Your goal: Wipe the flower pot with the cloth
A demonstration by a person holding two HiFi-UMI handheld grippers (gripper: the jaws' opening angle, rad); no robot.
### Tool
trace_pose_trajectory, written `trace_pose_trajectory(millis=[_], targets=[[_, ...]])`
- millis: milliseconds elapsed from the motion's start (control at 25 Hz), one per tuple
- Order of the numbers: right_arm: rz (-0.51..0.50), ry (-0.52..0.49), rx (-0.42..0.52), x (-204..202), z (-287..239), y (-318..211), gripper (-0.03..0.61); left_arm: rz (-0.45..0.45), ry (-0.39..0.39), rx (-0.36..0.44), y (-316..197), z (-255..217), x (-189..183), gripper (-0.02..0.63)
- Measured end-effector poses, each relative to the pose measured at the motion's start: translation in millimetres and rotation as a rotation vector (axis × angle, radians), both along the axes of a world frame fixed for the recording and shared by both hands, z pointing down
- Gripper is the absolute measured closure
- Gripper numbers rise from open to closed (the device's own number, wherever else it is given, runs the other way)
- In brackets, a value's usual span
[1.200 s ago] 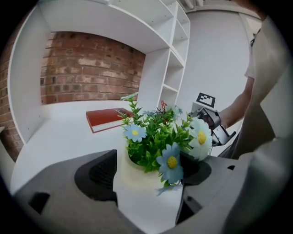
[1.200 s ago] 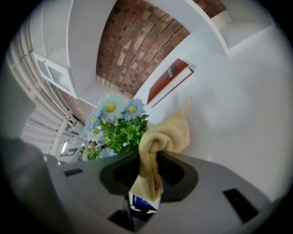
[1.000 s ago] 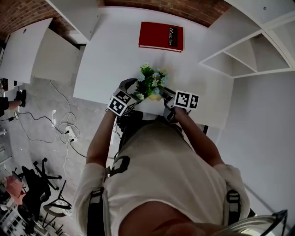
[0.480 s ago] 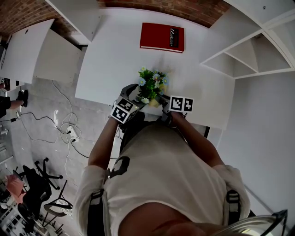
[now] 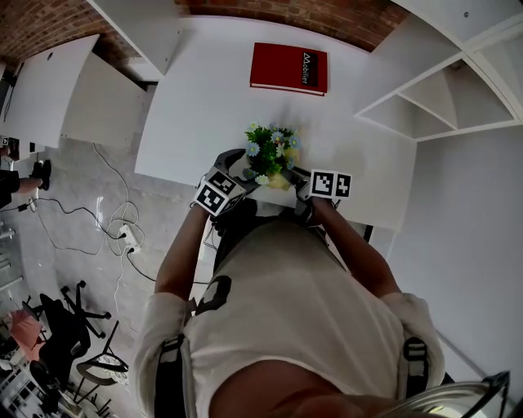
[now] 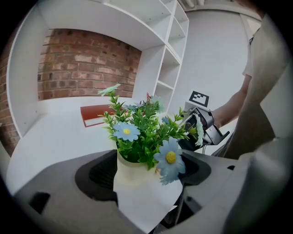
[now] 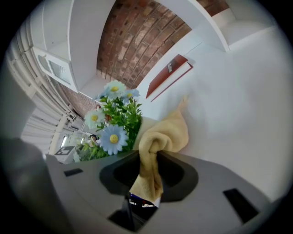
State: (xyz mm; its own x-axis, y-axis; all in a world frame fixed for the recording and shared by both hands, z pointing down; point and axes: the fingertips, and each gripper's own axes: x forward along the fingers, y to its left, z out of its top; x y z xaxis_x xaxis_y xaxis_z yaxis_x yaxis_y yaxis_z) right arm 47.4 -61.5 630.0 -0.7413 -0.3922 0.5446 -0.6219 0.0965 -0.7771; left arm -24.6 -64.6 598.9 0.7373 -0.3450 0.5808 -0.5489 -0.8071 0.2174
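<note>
left gripper [image 6: 146, 177] clamped on the white flower pot [image 6: 135, 196], right gripper [image 7: 149, 171] pinching a yellow cloth [image 7: 161, 136] between half-closed jaws, cloth just beside the flower pot

White table [image 5: 204, 106], surface otherwise bare round a red book [image 5: 288, 68] lying flat near its far edge, white lettering on a dark band at the book's right end. Brick wall [image 5: 327, 16] behind the table. White open shelving [image 5: 441, 98] to the right of the table; a second white worktop [image 5: 49, 90] stands to the left, apart from it. Grey floor [image 5: 73, 188] left of the table carries loose dark cables [image 5: 106, 204] running to a white power strip [image 5: 127, 237]. Black swivel chairs [image 5: 69, 326] at lower left, well apart from the table.
</note>
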Motion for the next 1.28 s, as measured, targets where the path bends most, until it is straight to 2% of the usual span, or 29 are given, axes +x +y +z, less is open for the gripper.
trace_pose_trajectory(millis=[120,240,440,600,800,960,1120,1200,1280], targets=[[0.018,-0.007,0.035,2,-10,-14,0.46,0.01,-0.027,0.017,-3,3,3,0.245],[0.007,0.011,0.044,-2,-9,-13,0.46,-0.062,-0.005,0.022,-4,0,7,0.245],[-0.031,0.043,0.005,-11,7,14,0.46,-0.176,0.033,0.001,2,-1,11,0.245],[-0.038,0.026,-0.048,-15,16,29,0.46,-0.194,0.028,-0.005,8,-1,14,0.245],[-0.024,0.017,-0.062,-12,16,26,0.46,-0.165,0.021,-0.022,13,-2,14,0.245],[0.04,-0.003,-0.059,0,12,21,0.46,-0.062,0.007,-0.016,16,-6,14,0.245],[0.061,-0.036,-0.033,-1,-1,13,0.46,0.026,-0.031,0.002,16,-1,17,0.247],[0.067,-0.034,-0.008,-2,-9,5,0.459,0.025,-0.048,0.018,15,1,20,0.247],[0.07,-0.018,0.018,1,-13,-1,0.459,-0.029,-0.026,0.013,13,1,23,0.249]])
